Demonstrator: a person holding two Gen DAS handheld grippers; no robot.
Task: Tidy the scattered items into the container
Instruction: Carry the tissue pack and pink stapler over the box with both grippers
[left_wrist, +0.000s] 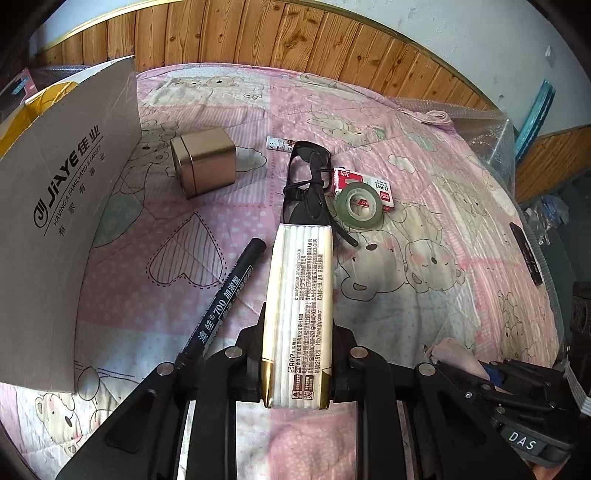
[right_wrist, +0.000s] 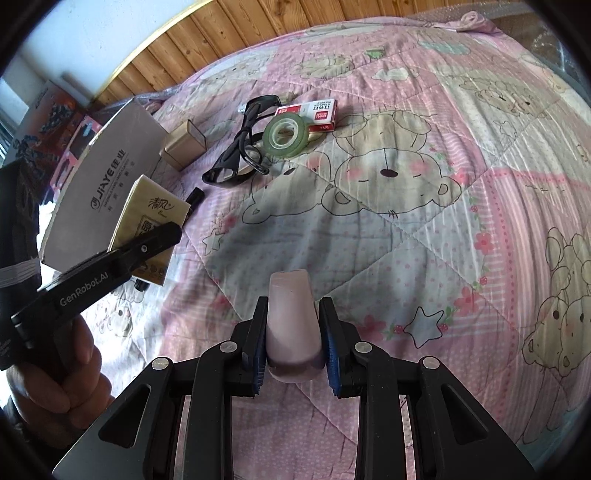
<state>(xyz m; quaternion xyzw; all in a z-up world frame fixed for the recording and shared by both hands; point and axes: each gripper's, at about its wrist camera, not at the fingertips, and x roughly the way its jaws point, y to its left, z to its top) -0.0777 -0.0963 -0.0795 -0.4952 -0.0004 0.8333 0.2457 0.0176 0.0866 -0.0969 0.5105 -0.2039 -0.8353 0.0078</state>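
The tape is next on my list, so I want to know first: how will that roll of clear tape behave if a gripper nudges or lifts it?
The tape roll lies tilted, propped on the red staple box, so a nudge probably slides it off. Stood on edge, it could roll on the quilt. It looks light and rigid; its smooth sides may slip between fingers.

This is a bedroom in a home. A pink quilted bedspread printed with cartoon bears (right_wrist: 406, 192) covers a bed and fills most of the view. Behind it, toward twelve o'clock, knotty orange-brown wooden wall panelling (left_wrist: 280, 37) runs beneath a pale painted wall (left_wrist: 461, 26). At ten o'clock stands a grey printed cardboard box (left_wrist: 62, 206).
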